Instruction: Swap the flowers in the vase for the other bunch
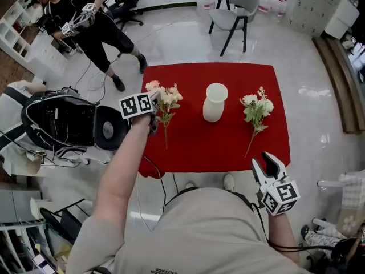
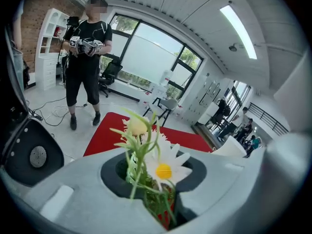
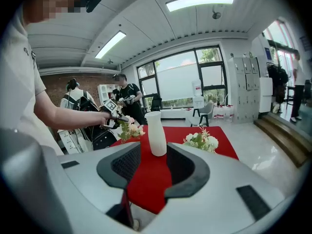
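The left claw (image 1: 153,120), clamped on the pink-and-cream flower bunch (image 1: 164,97), should lay it flat at nine o'clock of the white ceramic vase (image 1: 215,102) before releasing; the right claw (image 1: 264,162) hangs open.

**Around the red table**

A red-covered table (image 1: 228,147) stands on a glossy pale floor (image 1: 171,39). Left of it lies a black backpack (image 1: 54,121); beyond stand a person in black (image 1: 85,21), a grey chair (image 1: 228,19) and white shelving (image 1: 11,30)
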Tool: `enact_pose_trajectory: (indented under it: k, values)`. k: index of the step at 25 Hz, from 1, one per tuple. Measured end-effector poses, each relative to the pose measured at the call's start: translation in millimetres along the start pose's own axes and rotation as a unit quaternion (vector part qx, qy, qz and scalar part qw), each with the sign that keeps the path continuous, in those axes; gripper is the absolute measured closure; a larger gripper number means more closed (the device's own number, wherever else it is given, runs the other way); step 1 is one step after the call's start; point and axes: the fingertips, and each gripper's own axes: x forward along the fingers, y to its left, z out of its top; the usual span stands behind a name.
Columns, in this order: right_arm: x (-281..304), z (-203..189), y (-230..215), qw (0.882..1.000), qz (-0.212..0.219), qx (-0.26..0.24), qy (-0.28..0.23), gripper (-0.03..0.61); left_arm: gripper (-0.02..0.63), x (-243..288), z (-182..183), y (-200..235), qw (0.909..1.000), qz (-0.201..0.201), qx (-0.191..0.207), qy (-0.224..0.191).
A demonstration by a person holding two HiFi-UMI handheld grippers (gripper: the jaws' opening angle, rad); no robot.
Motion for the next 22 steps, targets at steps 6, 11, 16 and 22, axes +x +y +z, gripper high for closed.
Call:
enact_pose_trajectory:
  k: [6, 11, 16, 22]
  values:
    - [-5.0, -7.5, 1.7, 1.0, -0.014, 0.006, 0.005, 0.408, 0.487, 22.8, -5.7, 16.2, 0.9997, 0.019, 0.0, 0.013]
    - [0.7, -5.8, 4.8, 1.0, -0.022, 0.007, 0.007, 0.408, 0.466, 38.5, -10.6, 32.5, 0.9993, 0.024, -0.003, 0.029]
    - [8.8, -2.1, 15.2, 1.0, -0.02, 0.006, 0.01, 0.408, 0.423, 42.1, -10.5, 44.9, 0.9994, 0.011, 0.003, 0.031]
    - [12.4, -2.3, 21.5, 1.0, -0.013, 0.005, 0.014, 0.408, 0.343, 32.4, -6.9, 41.5, 0.9998, 0.001, 0.015, 0.014]
